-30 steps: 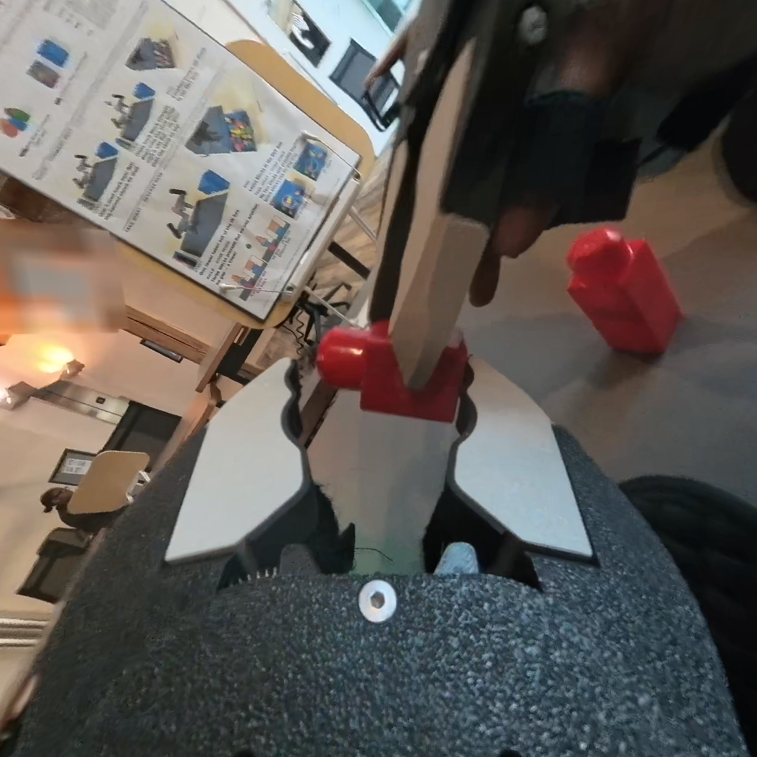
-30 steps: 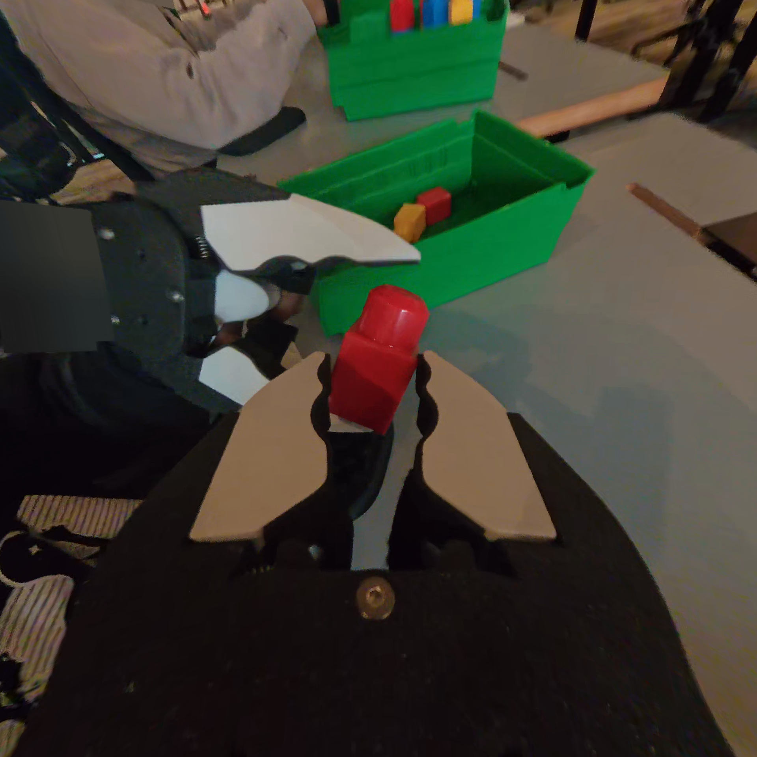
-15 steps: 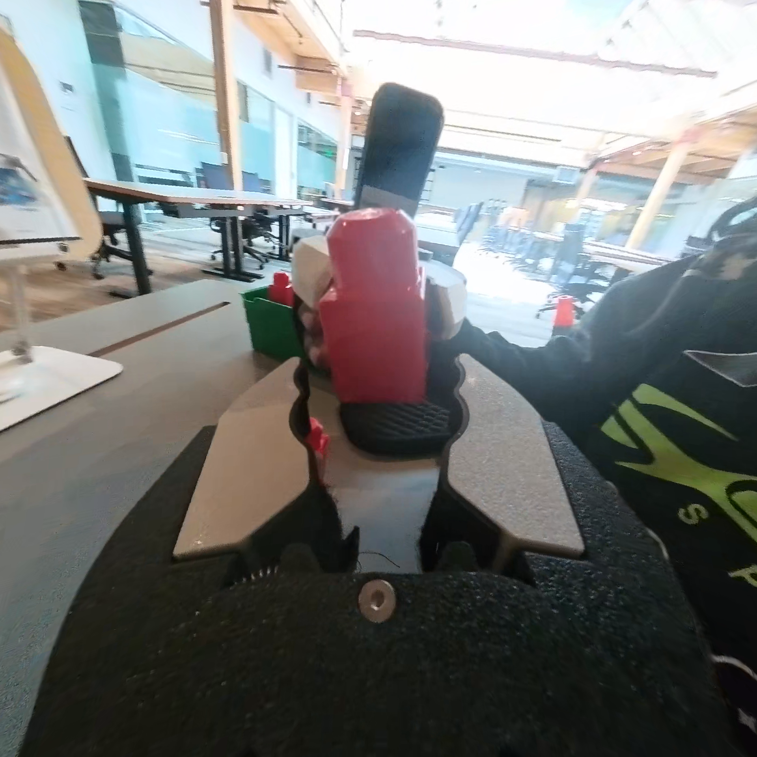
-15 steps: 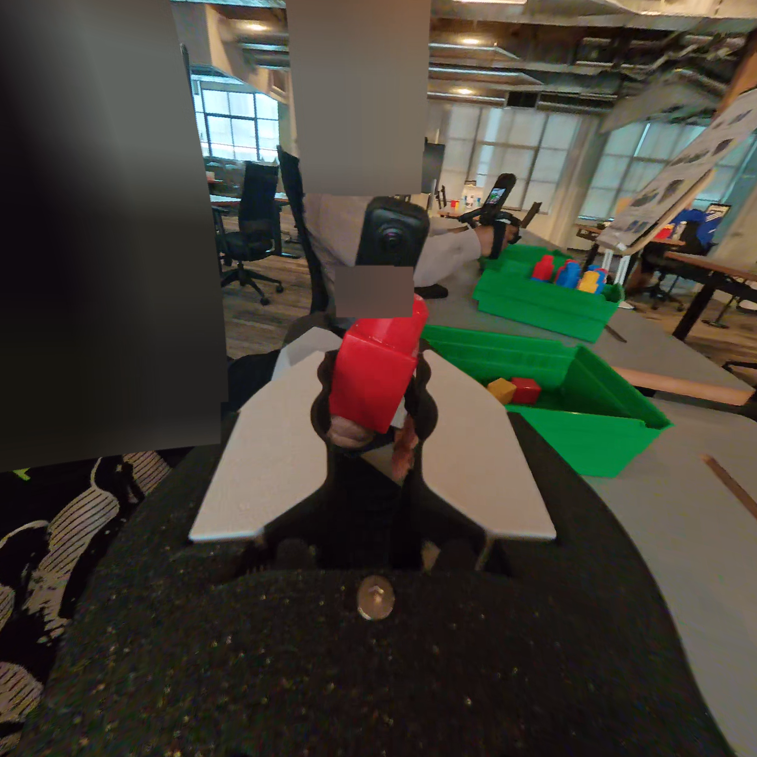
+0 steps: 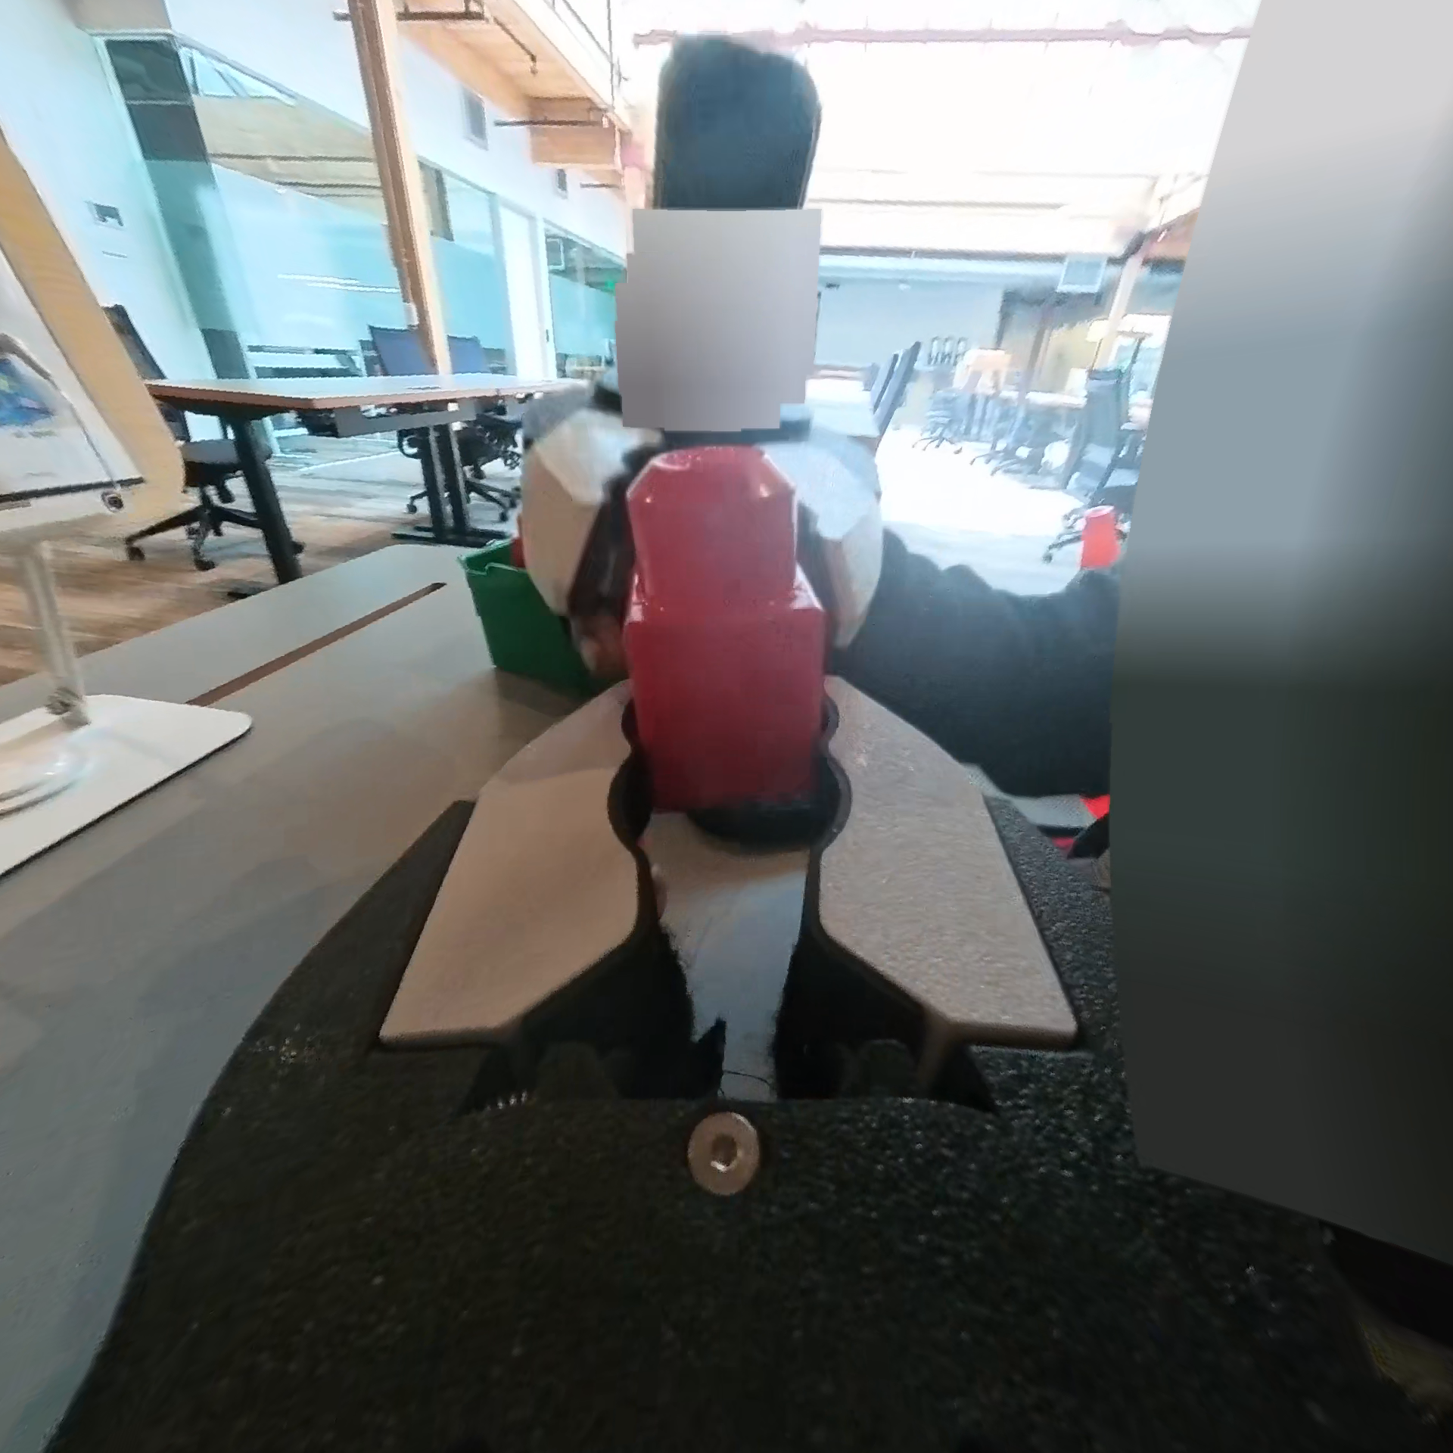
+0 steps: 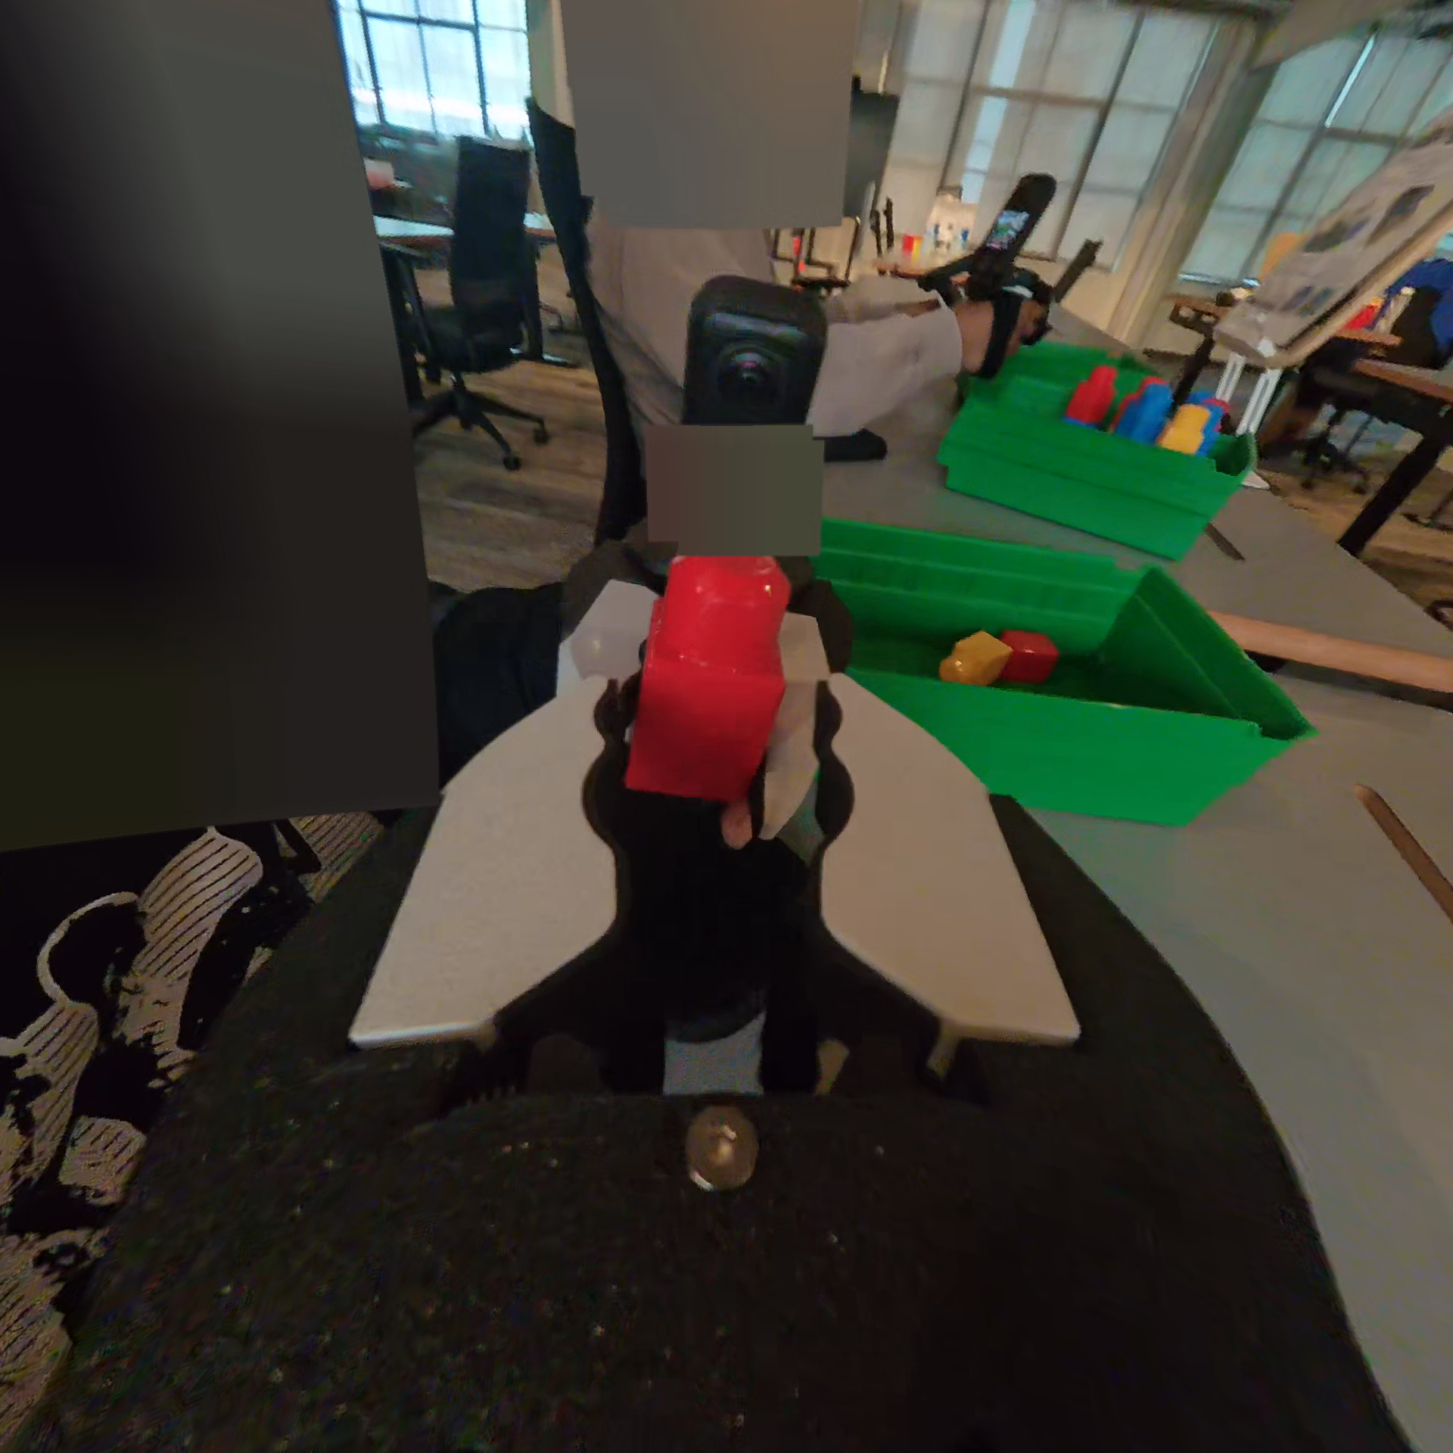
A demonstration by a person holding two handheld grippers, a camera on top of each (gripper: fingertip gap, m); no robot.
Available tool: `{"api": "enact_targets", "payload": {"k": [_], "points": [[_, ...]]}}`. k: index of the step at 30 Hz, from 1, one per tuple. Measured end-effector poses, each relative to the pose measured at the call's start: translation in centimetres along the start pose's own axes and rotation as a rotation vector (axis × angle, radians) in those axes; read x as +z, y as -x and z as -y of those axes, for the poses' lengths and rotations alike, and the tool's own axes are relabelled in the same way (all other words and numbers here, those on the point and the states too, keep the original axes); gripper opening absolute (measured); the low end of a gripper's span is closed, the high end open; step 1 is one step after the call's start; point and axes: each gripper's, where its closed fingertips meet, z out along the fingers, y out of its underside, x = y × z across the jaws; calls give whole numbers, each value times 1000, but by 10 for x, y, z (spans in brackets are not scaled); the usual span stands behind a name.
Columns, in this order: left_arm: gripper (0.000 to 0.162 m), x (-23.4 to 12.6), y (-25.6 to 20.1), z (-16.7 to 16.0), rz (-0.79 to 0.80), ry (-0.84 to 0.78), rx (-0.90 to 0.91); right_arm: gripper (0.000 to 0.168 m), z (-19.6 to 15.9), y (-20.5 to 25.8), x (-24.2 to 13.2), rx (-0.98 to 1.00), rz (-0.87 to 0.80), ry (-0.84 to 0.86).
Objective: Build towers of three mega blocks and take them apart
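One red mega block (image 5: 723, 668) is held up in the air, stud up, between my two grippers, which face each other. My left gripper (image 5: 727, 731) is shut on the block's body. In the right wrist view the same block (image 6: 708, 708) stands between the fingertips of my right gripper (image 6: 715, 747), tilted a little, with a narrow dark gap on each side, so the jaws look slightly parted. The right gripper's pale fingers (image 5: 550, 519) show behind the block in the left wrist view. The left gripper's fingers (image 6: 786, 763) show behind it in the right wrist view.
A green bin (image 6: 1101, 739) on the grey table (image 6: 1258, 904) holds a yellow block (image 6: 975, 656) and a red block (image 6: 1030, 654). A second green bin (image 6: 1085, 480) farther back holds several coloured blocks. Another person (image 6: 865, 362) works there. A white stand base (image 5: 118, 747) stands at the left. Less than 4 cm separates the two grippers' tips.
Both grippers have swung up from looking down at the table to level, facing each other. The left jaws have closed onto the red block. The right jaws have widened a little.
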Motion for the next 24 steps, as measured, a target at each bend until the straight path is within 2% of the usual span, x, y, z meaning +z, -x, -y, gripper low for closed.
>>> {"api": "enact_targets", "payload": {"k": [3,8,11,13,17,18,21,24], "points": [[38,-1,5,-12,19,60,15,50,5,-6,-5,-23,-8,75],[38,3,12,-35,43,189,57,48,-13,-1,-5,-70,112,494],[38,6,11,-40,42,216,88,44,-29,3,-3,-112,153,679],[38,8,11,-43,40,230,103,35,-37,4,-2,-136,156,741],[38,9,17,-47,69,257,123,33,-40,-1,-5,-140,116,758],[43,10,22,-46,98,257,132,33,-40,-5,-9,-144,90,764],[72,15,35,-52,158,264,183,33,-37,-16,-26,-139,21,784],[79,21,41,-70,151,300,178,33,-48,-29,-53,-105,-49,881]]}}
